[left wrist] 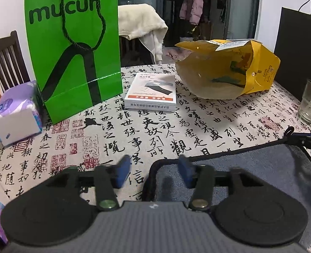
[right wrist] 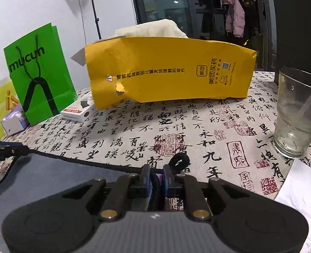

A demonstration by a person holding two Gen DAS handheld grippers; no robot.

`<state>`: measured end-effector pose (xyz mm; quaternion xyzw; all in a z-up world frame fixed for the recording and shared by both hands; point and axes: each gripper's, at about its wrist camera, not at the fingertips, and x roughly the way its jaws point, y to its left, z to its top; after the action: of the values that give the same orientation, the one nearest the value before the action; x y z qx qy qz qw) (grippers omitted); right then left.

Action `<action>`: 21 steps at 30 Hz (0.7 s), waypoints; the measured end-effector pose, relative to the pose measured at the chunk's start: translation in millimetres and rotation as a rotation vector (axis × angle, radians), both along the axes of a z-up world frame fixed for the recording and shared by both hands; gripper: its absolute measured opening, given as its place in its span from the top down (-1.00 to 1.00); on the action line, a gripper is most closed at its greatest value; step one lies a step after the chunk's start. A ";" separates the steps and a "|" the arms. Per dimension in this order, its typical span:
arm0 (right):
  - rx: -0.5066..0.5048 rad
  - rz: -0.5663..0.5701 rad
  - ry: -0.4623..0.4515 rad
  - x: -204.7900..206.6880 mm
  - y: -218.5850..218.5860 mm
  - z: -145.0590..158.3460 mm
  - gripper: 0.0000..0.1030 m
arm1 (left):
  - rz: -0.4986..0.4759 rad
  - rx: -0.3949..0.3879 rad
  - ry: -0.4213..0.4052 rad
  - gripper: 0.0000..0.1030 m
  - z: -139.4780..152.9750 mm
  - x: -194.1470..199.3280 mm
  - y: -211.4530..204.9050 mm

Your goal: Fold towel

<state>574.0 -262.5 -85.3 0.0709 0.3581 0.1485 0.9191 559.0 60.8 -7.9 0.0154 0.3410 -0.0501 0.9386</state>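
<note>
Where the left wrist camera looked forward over the calligraphy tablecloth [left wrist: 176, 122], the left gripper [left wrist: 154, 169] stood with its blue pads well apart, straddling the near left corner of the grey towel [left wrist: 250, 168]. The right-hand pad lay over the cloth, the left-hand one over bare tablecloth, and neither visibly pinched anything. The towel spread rightward from that gripper, its black-trimmed far edge running toward the right gripper [left wrist: 307, 140] at the frame's right side. Beyond stood the green bag [left wrist: 73, 48], a white box [left wrist: 151, 92], a yellow paper bag [left wrist: 229, 69] and a glass [left wrist: 310, 101].

In the right wrist view, the right gripper [right wrist: 156, 181] had its pads drawn together on the towel's [right wrist: 50, 175] trimmed corner, just beside the black hanging loop [right wrist: 179, 161]. The towel lay to its left, long edge stretching toward the left gripper [right wrist: 5, 149].

So the long axis seemed to run gripper to gripper; the left one was nearer the free corner and probably needed to close on it before any fold.
</note>
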 end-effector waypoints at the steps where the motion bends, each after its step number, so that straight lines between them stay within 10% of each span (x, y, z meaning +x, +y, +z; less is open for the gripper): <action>1: -0.003 -0.002 0.003 0.7 0.0 0.4 0.56 | -0.003 0.003 -0.001 -0.16 0.3 -0.6 -0.2; 5: -0.020 -0.010 0.002 0.4 0.3 2.4 0.31 | -0.009 0.012 0.005 -0.59 1.5 -2.8 -1.3; 10: -0.033 -0.045 -0.003 -2.8 -0.3 6.8 -0.75 | -0.041 0.016 0.007 -0.96 4.4 -9.2 -4.5; 21: -0.075 -0.080 -0.024 -13.4 -1.1 14.6 -0.93 | -0.013 0.053 -0.003 -1.00 6.3 -17.0 -6.6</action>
<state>560.6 -263.5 -70.7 0.0491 0.3494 0.0990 0.9304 542.0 54.2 -1.6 0.0428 0.3406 -0.0472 0.9381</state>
